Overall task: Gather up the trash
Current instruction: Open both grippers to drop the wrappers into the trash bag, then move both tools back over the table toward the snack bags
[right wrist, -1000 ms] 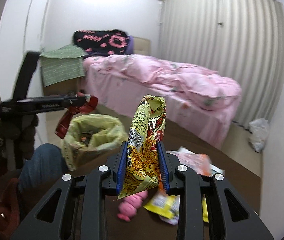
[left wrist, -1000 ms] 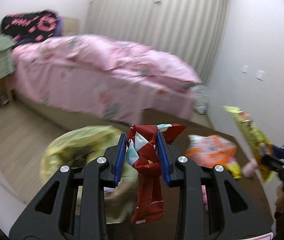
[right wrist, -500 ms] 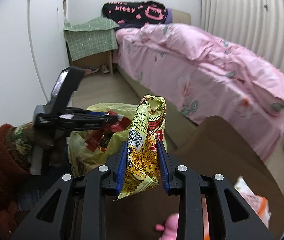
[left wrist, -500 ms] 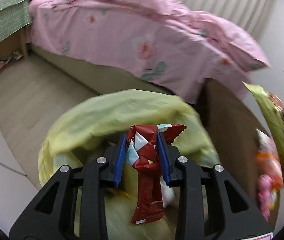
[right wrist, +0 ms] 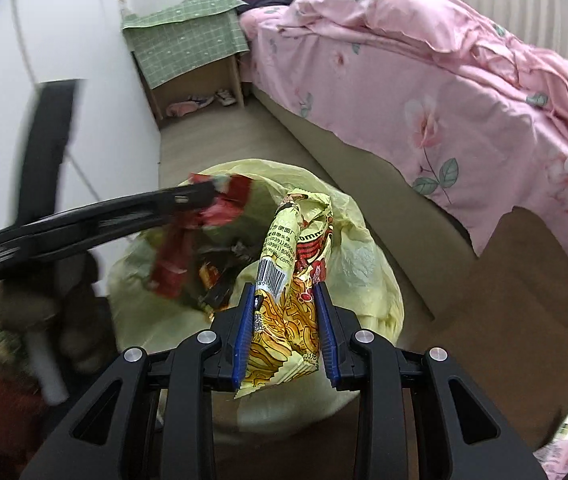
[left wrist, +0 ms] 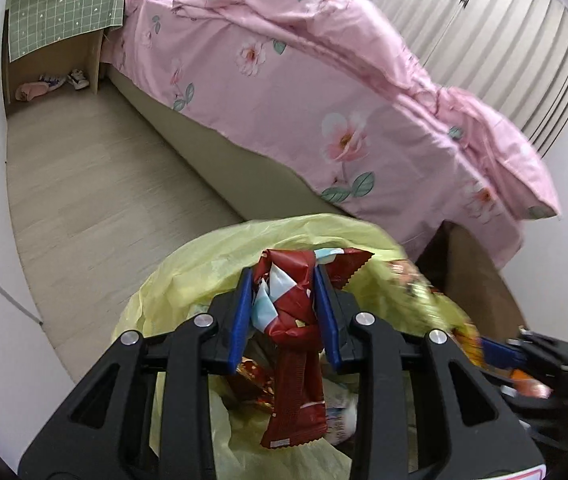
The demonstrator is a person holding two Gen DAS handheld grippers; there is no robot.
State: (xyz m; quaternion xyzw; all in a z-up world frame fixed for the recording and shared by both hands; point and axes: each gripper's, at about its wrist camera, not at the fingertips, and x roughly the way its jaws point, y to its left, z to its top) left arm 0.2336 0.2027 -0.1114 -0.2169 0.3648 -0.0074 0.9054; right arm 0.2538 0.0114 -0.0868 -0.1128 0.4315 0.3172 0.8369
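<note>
Wrappers are being held over the yellow bag (left wrist: 204, 264): a red wrapper (left wrist: 289, 320) is being pinched between the left gripper (left wrist: 285, 316) jaws, a yellow noodle packet (right wrist: 289, 300) between the right gripper (right wrist: 284, 320) jaws. Both are judged light, crinkly, slippery, best gripped mid-body.

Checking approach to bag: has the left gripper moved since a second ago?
Yes. The left gripper, shut on the red wrapper, has come forward and down over the yellow bag; the bed looms closer.

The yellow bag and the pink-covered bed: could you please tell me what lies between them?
In the left wrist view, only bare pale floor separates the yellow bag from the bed; nothing lies there.
</note>
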